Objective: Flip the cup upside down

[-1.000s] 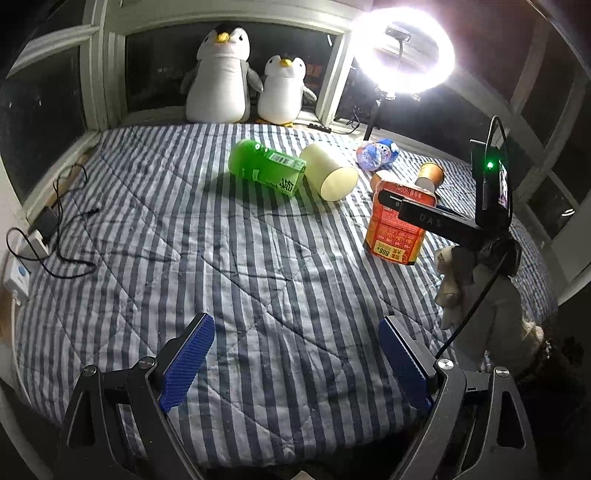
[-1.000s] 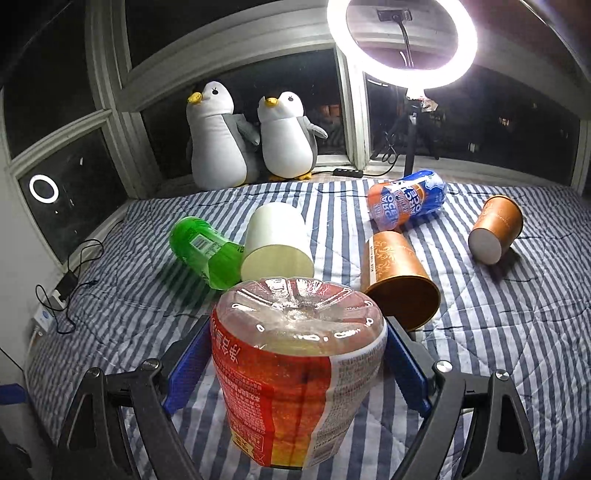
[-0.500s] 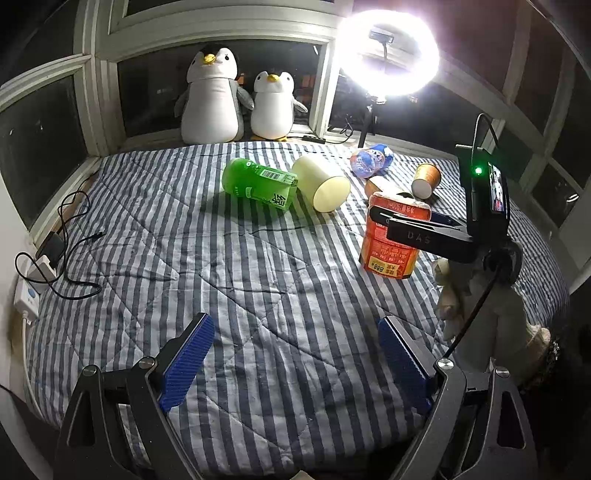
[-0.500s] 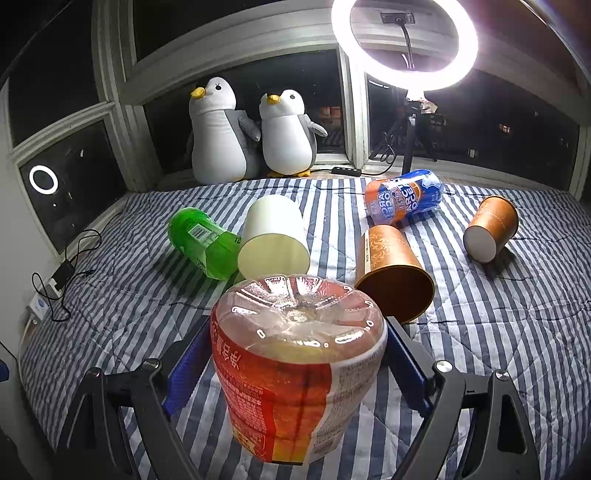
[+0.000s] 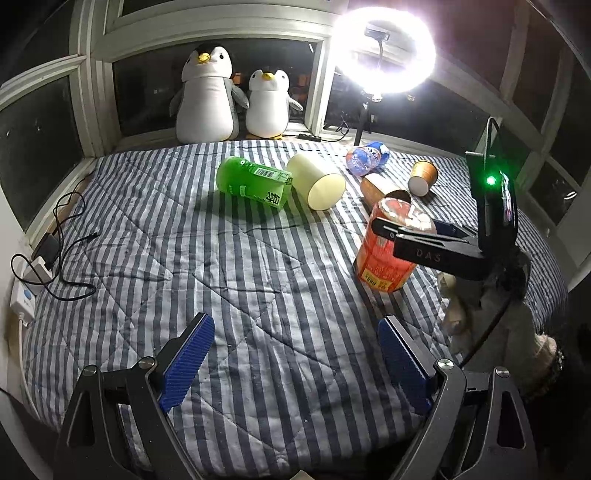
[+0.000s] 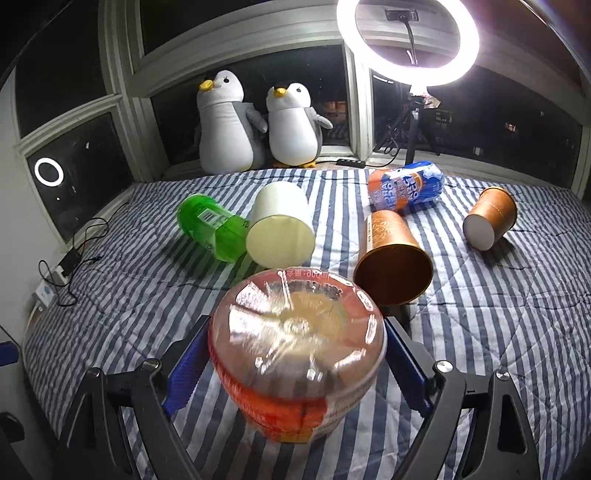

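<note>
My right gripper (image 6: 295, 365) is shut on a red-orange wrapped cup (image 6: 295, 350), its base end up and tipped toward the camera, low over the striped bed cover (image 6: 498, 332). In the left wrist view the same cup (image 5: 388, 258) stands at the right with the right gripper's black finger (image 5: 424, 243) across it. My left gripper (image 5: 295, 365) is open and empty, over the near middle of the cover, well left of the cup.
Lying on the cover: a green cup (image 6: 210, 229), a cream cup (image 6: 280, 232), two copper cups (image 6: 395, 258) (image 6: 487, 218) and a blue-orange cup (image 6: 406, 188). Two plush penguins (image 6: 258, 125) and a ring light (image 6: 410, 33) stand behind. Cables (image 5: 55, 243) lie at the left edge.
The red-orange cup has tipped further in my right gripper, its top face turning toward the camera. The left gripper has drawn back and risen slightly, still open.
</note>
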The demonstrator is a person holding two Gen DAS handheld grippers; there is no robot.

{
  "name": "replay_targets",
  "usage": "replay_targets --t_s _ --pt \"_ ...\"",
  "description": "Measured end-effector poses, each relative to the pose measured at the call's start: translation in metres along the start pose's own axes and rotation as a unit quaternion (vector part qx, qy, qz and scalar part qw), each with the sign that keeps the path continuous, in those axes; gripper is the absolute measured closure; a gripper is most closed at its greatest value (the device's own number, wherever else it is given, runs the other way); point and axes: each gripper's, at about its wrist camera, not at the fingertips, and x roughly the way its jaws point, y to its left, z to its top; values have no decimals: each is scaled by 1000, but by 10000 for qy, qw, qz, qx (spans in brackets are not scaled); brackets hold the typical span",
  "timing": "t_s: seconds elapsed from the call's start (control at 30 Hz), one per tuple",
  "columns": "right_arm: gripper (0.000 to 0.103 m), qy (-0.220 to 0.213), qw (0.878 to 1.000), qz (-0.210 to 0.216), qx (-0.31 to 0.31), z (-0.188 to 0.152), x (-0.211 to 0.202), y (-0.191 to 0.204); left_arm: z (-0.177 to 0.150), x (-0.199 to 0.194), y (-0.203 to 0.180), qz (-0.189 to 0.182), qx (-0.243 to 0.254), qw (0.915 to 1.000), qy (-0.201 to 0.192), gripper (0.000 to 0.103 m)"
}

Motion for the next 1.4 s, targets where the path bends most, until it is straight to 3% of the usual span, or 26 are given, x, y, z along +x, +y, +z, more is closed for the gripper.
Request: replay_targets --t_s 0.2,0.4,0.63,0.9,1.0,1.23,1.4 --pt "17 -41 9999 -76 -90 -4 -11 6 4 -3 -5 119 49 9998 -179 11" --pt "16 -259 9995 -103 -134 -7 -41 10 13 -11 -13 322 106 9976 -605 11" --pt "15 -610 9981 -118 -16 -15 -93 14 24 -33 -29 546 189 9898 -1301 11" --pt "15 -990 9944 -364 71 -25 -140 20 30 -53 -42 609 178 9816 -1800 10" --pt "15 -1210 9914 -450 205 -26 -157 17 29 -64 -44 690 159 9758 -2069 10" --pt "15 -1721 9811 -798 370 -29 -188 16 24 -90 -46 1041 131 9530 -2842 6" --pt "15 -1900 9768 -910 371 -31 -195 18 21 -97 -43 1043 68 9495 -2957 5"
